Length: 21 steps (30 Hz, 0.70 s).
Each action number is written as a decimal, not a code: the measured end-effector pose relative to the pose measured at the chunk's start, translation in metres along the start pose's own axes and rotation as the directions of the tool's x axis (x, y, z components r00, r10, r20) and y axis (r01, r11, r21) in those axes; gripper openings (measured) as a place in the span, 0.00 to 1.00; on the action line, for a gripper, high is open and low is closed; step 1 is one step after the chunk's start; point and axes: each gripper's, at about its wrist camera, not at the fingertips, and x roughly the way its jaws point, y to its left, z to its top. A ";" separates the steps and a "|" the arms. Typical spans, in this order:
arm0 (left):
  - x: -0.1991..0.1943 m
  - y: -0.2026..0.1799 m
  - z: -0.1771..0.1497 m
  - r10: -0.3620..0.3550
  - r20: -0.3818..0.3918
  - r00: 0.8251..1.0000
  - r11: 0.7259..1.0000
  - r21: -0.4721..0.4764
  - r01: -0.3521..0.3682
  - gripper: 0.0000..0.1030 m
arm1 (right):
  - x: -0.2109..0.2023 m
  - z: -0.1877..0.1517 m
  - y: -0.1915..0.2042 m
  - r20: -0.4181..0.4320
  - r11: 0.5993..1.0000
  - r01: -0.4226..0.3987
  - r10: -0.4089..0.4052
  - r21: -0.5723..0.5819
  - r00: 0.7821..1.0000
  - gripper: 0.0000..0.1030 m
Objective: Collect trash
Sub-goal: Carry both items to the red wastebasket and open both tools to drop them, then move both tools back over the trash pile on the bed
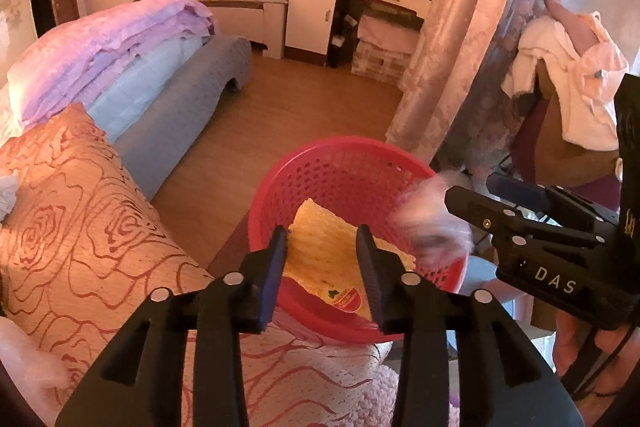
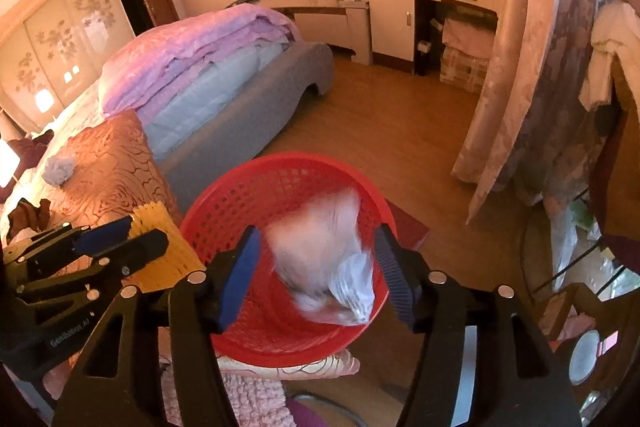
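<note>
Red basket (image 2: 280,187): round plastic, full of holes.
Left tool (image 1: 322,247): released around bumpy yellow foam (image 1: 320,247).
Right tool (image 2: 316,263): released; crinkly clear bag (image 2: 344,283) blurred between.

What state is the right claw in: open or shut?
Open: the right claw stands wider than the blurred plastic bag over the red basket.

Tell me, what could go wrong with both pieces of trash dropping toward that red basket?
The yellow wrapper may catch on the basket rim and slide out beside the left gripper. The blurred plastic bag, loose between the right gripper fingers, looks light and could drift. The basket sits at the bed edge and might tip.
</note>
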 end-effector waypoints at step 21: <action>-0.031 0.023 -0.008 0.069 0.072 0.995 0.995 -0.077 -0.063 0.64 | -0.014 0.002 0.008 0.056 1.000 0.005 -0.005 -0.011 0.998 0.61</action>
